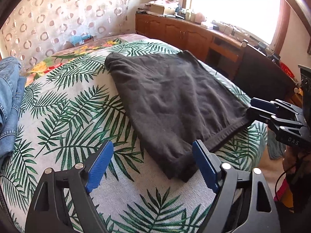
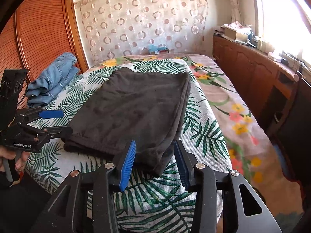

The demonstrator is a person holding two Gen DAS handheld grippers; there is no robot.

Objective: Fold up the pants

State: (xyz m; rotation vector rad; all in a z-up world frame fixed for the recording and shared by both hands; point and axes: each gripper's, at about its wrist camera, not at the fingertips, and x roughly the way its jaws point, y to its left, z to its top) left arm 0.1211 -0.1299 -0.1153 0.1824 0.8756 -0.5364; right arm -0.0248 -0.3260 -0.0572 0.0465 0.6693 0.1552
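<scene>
Pants: black pants (image 1: pixel 171 101) folded into a flat stack, lying on the bed (image 1: pixel 64 104) over the palm-leaf cover, near its foot edge.
Near edge: hem end of the stack faces both claws; bare leaf cover shows between the hem and the bed's foot edge.
Left side: open cover up to a heap of blue jeans (image 2: pixel 52 79) by the louvred wardrobe (image 2: pixel 38 29).
Right side: long folded edge runs beside a strip of floral sheet; beyond that a gap, then the wooden cabinet (image 2: pixel 252 68) under the window.
Left claw (image 1: pixel 149 165): spread wide, holding nothing; the near left corner of the pants sits between its blue pads (image 1: pixel 100 167), right pad just beside the cloth.
Right claw (image 2: pixel 154 163): wide open, empty; straddles the near right corner of the stack, contact unclear.
Pose: both come in low from the foot of the bed; the person's hand (image 2: pixel 17 159) grips the left handle.
</scene>
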